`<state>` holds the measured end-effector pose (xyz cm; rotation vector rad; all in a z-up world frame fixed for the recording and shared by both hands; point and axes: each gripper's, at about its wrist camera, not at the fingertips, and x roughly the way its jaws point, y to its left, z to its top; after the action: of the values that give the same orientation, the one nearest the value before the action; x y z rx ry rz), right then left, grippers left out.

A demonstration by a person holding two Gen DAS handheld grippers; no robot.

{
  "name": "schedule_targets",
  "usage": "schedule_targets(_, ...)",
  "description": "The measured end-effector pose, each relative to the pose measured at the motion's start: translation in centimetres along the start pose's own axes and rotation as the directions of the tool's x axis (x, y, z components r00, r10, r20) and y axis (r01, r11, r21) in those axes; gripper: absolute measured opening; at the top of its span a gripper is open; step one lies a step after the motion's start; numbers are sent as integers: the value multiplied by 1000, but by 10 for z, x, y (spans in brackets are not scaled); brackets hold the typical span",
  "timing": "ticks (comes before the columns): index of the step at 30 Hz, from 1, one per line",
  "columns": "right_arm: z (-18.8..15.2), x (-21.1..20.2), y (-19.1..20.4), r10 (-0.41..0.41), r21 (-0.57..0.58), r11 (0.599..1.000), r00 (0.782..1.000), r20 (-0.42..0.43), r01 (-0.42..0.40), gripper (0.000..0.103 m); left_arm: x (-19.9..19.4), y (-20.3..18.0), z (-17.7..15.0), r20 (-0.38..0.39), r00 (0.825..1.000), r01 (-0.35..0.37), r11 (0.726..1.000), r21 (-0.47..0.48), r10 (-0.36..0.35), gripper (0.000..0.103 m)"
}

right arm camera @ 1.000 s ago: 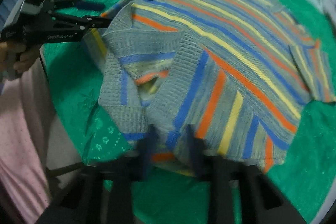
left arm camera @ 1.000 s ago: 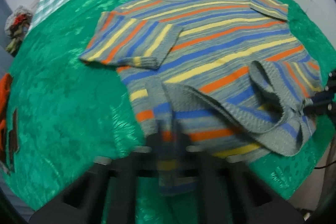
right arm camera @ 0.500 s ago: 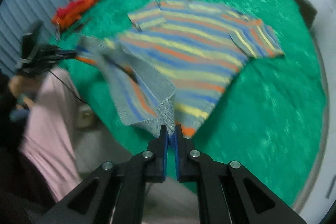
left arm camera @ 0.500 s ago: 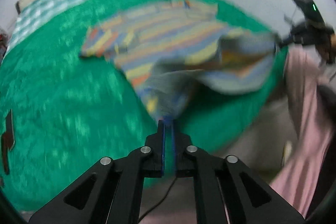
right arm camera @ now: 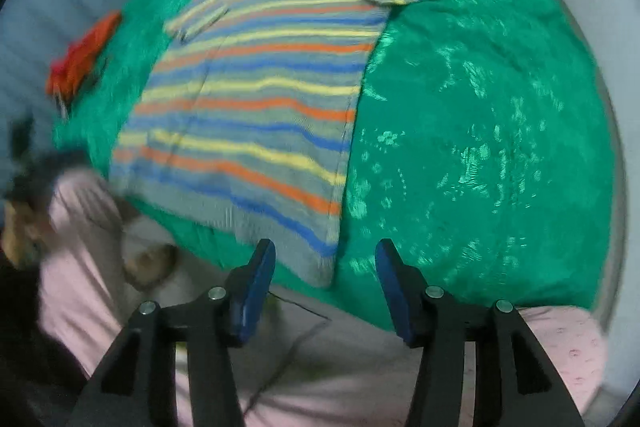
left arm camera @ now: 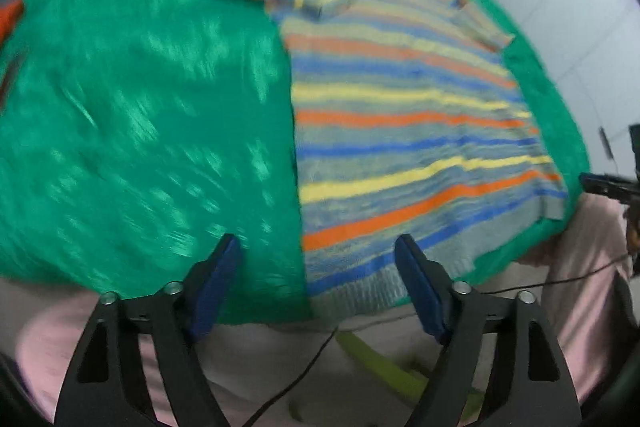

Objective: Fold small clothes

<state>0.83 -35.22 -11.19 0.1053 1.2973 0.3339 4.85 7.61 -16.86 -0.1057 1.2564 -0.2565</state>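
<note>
Sweater flat on the bedspread, hem at the near edge, sleeves at the far end.

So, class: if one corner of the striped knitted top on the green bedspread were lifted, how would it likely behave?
The striped top would probably droop and fold, since it lies limp and flat on the green bedspread. Its ribbed knit hem looks stretchy, so it may sag between grip points. It looks fairly thick, so likely weightier than thin cotton.
</note>
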Motion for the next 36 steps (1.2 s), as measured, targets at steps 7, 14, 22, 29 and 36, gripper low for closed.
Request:
schedule_targets(7, 3, 74, -14, 199, 164, 971, 971, -130, -177, 3, 17, -3, -7, -85, 996, 35, 998, -48, -39, 3)
schedule_targets(14, -12, 63, -17, 48, 164, 986, 980, -192, -16, 3, 30, -3, -10, -120, 989, -86, 996, -24, 83, 3)
schedule_targets(22, -4, 74, -14, 31, 195, 981, 978, -205, 10, 3, 30, -4, -12, -92, 992, -96, 991, -92, 88, 5)
schedule_targets(29, -4, 75, -9, -29, 195, 978, 974, -226, 75, 5, 18, 1, -36, -59, 990, -130, 987, -95, 125, 26)
schedule_targets(36, -12, 50, -1, -141, 227, 956, 969, -205, 187, 47, -24, -6, -56, 4, 971, -238, 965, -115, 240, 74)
